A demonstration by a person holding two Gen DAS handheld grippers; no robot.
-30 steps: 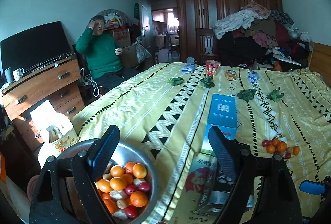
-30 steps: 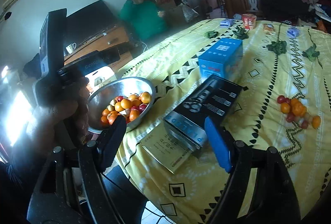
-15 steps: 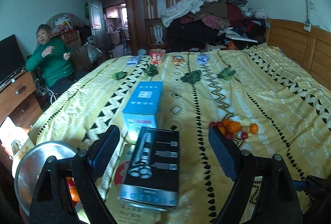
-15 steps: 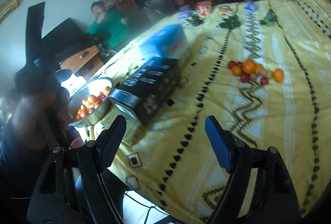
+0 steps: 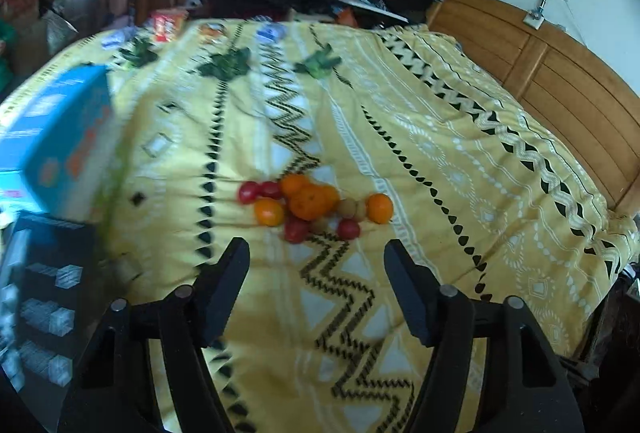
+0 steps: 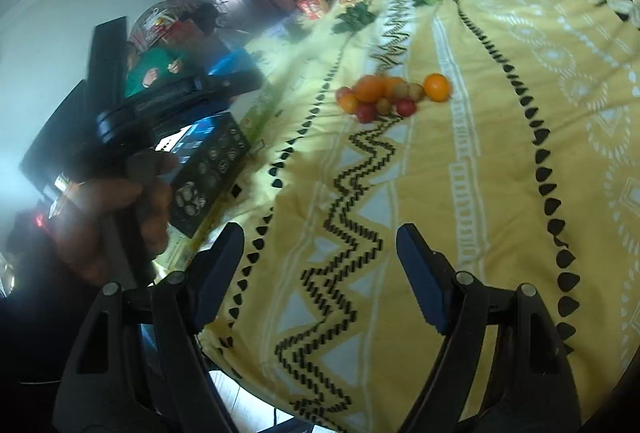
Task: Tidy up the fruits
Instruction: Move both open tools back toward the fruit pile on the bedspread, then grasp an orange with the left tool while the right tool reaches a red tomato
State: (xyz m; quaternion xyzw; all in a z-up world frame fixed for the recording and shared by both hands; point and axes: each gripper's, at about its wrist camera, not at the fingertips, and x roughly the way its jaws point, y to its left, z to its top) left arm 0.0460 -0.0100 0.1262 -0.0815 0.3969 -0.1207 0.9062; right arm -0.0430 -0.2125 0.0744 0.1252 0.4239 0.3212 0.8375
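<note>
Both claws are held spread and empty: the left claw (image 5: pixel 316 257) is aimed at the small heap of orange mandarins and red cherry tomatoes (image 5: pixel 312 205) lying just ahead of its tips, slightly left of centre, on the yellow patterned bedspread (image 5: pixel 460 161). The right claw (image 6: pixel 320 245) is held further back, the same heap (image 6: pixel 392 93) seen well ahead of it. The approach stage is judged to be in hand; next, one fruit must be straddled and pinched gently, neighbours left unrolled.

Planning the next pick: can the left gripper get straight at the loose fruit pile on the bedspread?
Probably yes. The left gripper is open and empty, the fruit pile lies just ahead, with only bare bedspread between.
</note>
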